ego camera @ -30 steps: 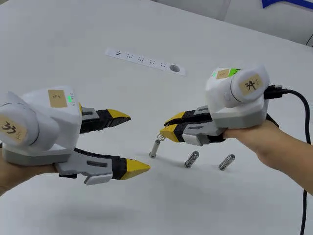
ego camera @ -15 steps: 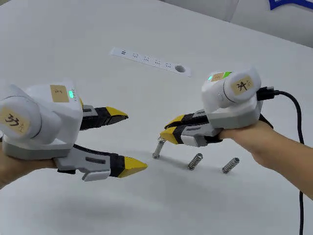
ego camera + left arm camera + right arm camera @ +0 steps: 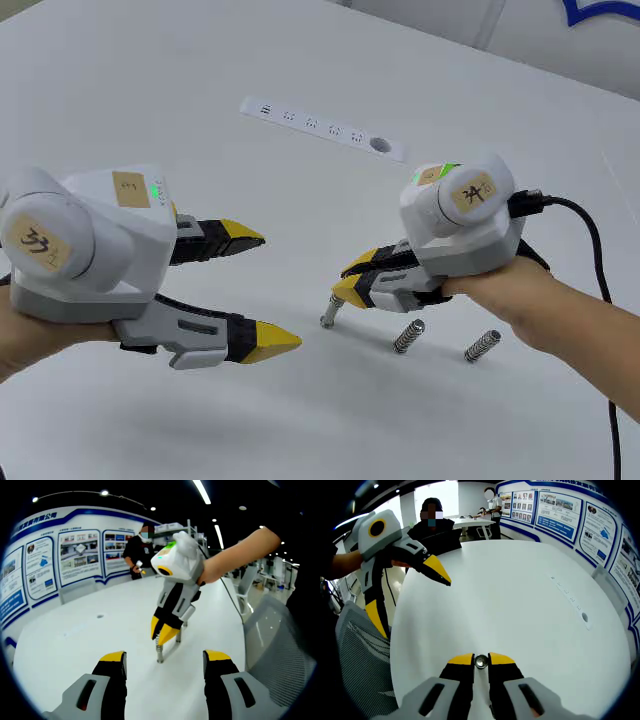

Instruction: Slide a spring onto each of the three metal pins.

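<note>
Lower left, the left gripper (image 3: 282, 290) hangs with jaws spread. At centre, the right gripper (image 3: 342, 283) pinches a spring (image 3: 159, 641) atop a tilted metal pin (image 3: 329, 313) footed on the white table (image 3: 150, 100). Two more springs (image 3: 408, 336) lie to its right, and a power strip (image 3: 322, 129) lies upper centre. Unbraced, the pin could skid under downward pressure, flicking the spring loose.

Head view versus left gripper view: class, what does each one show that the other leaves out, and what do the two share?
Head view: a white power strip and two loose springs lying on the table. Left gripper view: wall posters, a standing person, a mesh chair back. Shared: the white table, the open left gripper, and the right gripper shut on a spring at the top of a metal pin.
</note>
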